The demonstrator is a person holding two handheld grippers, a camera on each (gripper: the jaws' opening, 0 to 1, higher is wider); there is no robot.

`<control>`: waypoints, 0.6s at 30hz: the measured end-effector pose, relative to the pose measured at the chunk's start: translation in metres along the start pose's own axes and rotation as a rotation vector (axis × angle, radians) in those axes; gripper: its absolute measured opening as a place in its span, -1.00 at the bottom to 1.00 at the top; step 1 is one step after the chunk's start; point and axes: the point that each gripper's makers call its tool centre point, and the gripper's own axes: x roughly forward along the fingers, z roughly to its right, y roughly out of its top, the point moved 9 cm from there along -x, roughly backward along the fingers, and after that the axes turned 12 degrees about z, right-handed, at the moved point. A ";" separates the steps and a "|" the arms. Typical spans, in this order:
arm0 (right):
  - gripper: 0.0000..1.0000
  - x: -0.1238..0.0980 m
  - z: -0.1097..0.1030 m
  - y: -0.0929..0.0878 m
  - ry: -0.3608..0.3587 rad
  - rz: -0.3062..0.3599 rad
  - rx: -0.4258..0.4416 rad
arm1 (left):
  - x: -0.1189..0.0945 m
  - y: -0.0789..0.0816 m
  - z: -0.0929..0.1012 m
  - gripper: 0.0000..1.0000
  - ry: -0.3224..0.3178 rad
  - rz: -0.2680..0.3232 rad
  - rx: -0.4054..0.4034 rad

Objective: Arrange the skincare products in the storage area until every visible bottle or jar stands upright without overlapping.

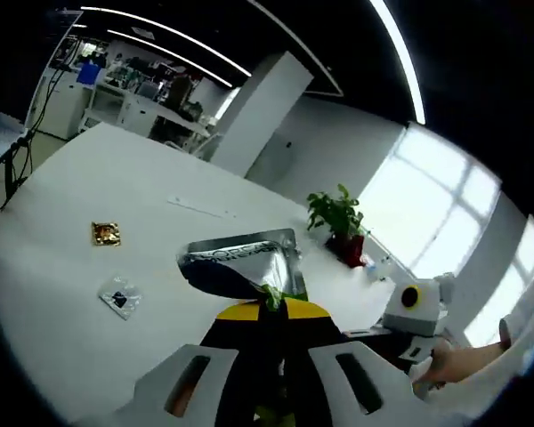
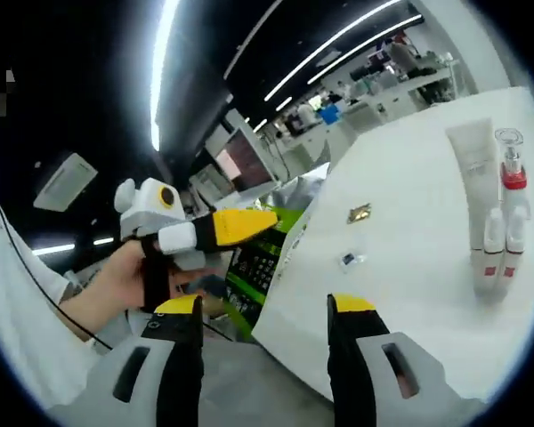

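Observation:
My left gripper (image 1: 272, 308) is shut on the edge of a silver foil pouch (image 1: 236, 260) held above the white table (image 1: 62, 187). In the right gripper view that same left gripper (image 2: 240, 224), held by a hand (image 2: 129, 267), shows the pouch's green and black printed side (image 2: 258, 262). My right gripper (image 2: 264, 308) is open, with nothing between its yellow-tipped jaws, off the table's near edge. At the far right of the table a white tube (image 2: 473, 160) lies flat beside a clear-capped bottle with a red band (image 2: 513, 178) and two small white bottles (image 2: 493, 242), all lying down.
A gold sachet (image 1: 106, 234) and a small clear sachet (image 1: 120, 298) lie on the table; they are also in the right gripper view, gold sachet (image 2: 359, 213) and clear sachet (image 2: 349, 260). A potted plant in a red pot (image 1: 342, 224) stands at the table's far edge. A person's hand (image 1: 463, 360) enters from the right.

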 end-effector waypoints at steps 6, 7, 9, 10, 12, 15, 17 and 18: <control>-0.28 -0.009 -0.014 0.000 0.078 0.006 0.021 | -0.011 -0.011 0.017 -0.97 -0.043 0.020 -0.074; -0.37 -0.011 -0.016 0.001 0.083 0.003 0.014 | -0.012 -0.013 0.022 -0.97 -0.056 0.038 -0.101; -0.66 -0.015 -0.022 0.004 0.114 0.023 0.015 | -0.013 -0.016 0.026 -0.97 -0.080 0.037 -0.101; -0.67 -0.016 -0.022 0.005 0.105 0.038 0.026 | -0.015 -0.018 0.027 -0.96 -0.077 0.043 -0.105; -0.76 -0.019 -0.023 0.006 0.109 0.051 0.046 | -0.016 -0.017 0.030 -0.96 -0.103 0.053 -0.142; -0.95 -0.022 -0.027 0.005 0.105 0.103 0.091 | -0.017 -0.015 0.031 -0.95 -0.118 0.060 -0.162; -0.98 -0.023 -0.026 0.003 0.093 0.102 0.081 | -0.016 -0.015 0.033 -0.93 -0.128 0.057 -0.149; -0.98 -0.024 -0.025 0.003 0.098 0.107 0.076 | -0.016 -0.016 0.033 -0.92 -0.137 0.055 -0.143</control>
